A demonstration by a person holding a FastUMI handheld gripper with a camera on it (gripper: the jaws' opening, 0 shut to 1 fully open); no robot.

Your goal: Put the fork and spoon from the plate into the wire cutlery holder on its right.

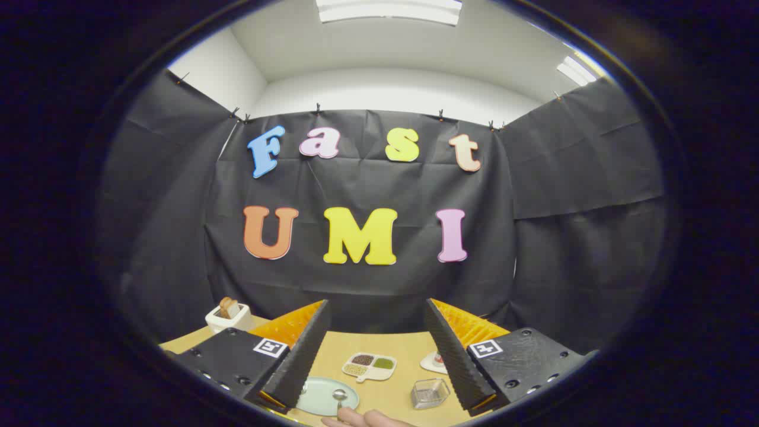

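Pale green, the plate (325, 395) lies on the worktop (385, 347) between your tool's (370, 379) spread, empty fingers, with the spoon (339, 396) on it and what may be the fork (303, 389) near its left edge. To the plate's right, the wire cutlery holder (430, 392) looks empty, so judge nothing done. A hand (364, 418) rests just in front of the plate.

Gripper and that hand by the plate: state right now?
Gripper: open, fingers spread wide, holding nothing, above the table.
Hand: at the plate's near rim, beside the spoon; grasp cannot be told.
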